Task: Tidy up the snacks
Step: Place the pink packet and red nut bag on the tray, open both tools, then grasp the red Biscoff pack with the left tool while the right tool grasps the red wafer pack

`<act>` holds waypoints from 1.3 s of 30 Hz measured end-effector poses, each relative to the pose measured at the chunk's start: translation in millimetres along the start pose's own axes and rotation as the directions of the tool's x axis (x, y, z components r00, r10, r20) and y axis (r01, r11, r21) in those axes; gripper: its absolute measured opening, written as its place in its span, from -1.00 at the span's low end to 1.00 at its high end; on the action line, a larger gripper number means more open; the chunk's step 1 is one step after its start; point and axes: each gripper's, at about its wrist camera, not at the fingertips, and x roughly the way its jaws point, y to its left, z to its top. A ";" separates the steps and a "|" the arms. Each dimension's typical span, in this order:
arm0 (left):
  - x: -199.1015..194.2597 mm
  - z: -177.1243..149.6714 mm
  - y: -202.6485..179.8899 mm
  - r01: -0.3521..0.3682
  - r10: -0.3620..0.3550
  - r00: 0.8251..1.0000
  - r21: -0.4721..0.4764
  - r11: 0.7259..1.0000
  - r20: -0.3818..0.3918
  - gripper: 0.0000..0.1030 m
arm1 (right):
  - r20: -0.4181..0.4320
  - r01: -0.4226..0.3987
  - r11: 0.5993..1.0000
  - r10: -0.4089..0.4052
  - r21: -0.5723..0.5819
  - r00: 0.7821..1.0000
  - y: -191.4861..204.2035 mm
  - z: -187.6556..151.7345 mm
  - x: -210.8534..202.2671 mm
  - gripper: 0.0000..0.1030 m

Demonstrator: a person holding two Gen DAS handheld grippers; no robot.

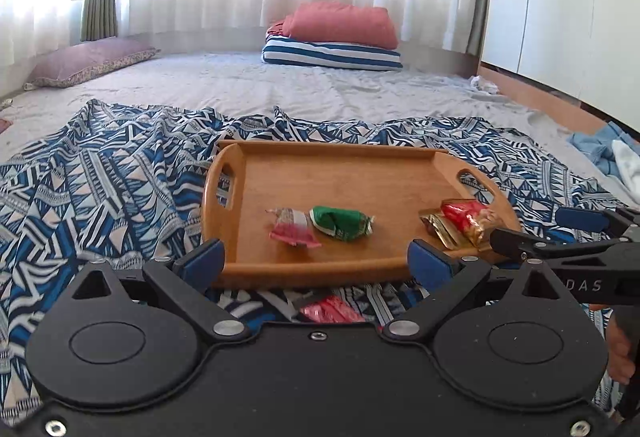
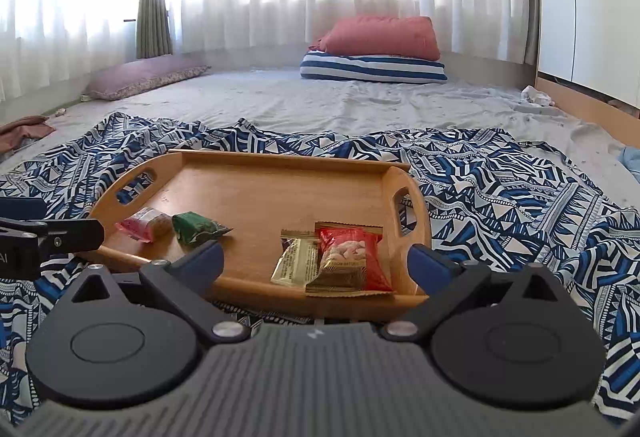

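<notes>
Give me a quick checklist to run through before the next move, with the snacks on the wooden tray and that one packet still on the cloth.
1. Left claw open and empty: ok.
2. Right claw open and empty: ok.
3. Oval wooden tray with cut-out handles flat on the blue patterned cloth: ok.
4. Pink wrapped snack and green wrapped snack inside the tray: ok.
5. Red foil packet and gold packet inside the tray: ok.
6. All snacks on the tray: not ok, a red shiny packet lies on the cloth in front of it.
</notes>
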 end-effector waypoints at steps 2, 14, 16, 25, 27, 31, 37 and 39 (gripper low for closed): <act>-9.0 -7.3 1.6 0.000 0.000 1.000 -0.013 1.000 -0.008 0.90 | 0.011 0.003 1.000 -0.003 -0.012 1.000 4.1 -6.6 -10.7 1.00; -41.1 -54.5 9.7 -0.018 0.018 1.000 0.013 1.000 -0.019 0.90 | 0.044 0.068 0.998 -0.067 -0.004 0.997 17.0 -55.3 -63.4 1.00; -41.9 -60.7 7.6 -0.024 0.025 0.999 0.041 0.999 -0.023 0.90 | 0.042 0.074 0.997 -0.074 0.008 0.996 18.6 -63.6 -70.0 1.00; -39.2 -85.1 -0.1 -0.035 0.041 0.996 0.085 0.996 -0.073 0.16 | 0.025 0.143 0.990 -0.143 0.000 0.989 25.5 -89.3 -90.8 1.00; -39.3 -84.6 0.1 -0.021 0.026 0.997 0.067 0.998 -0.075 0.09 | 0.019 0.145 0.989 -0.146 0.017 0.989 25.1 -92.4 -94.9 1.00; -36.9 -78.0 -2.3 -0.011 0.014 0.998 0.054 0.998 -0.061 0.09 | 0.012 0.141 0.989 -0.142 0.036 0.990 25.8 -99.0 -103.0 1.00; -21.0 -72.2 -8.2 -0.032 0.035 0.997 0.042 0.999 -0.066 0.06 | 0.001 0.140 0.989 -0.140 0.045 0.990 31.6 -106.8 -108.4 1.00; -14.0 -70.2 -9.0 -0.020 0.022 0.996 0.031 0.999 -0.086 0.03 | -0.005 0.136 0.990 -0.136 0.043 0.991 34.9 -109.9 -109.5 1.00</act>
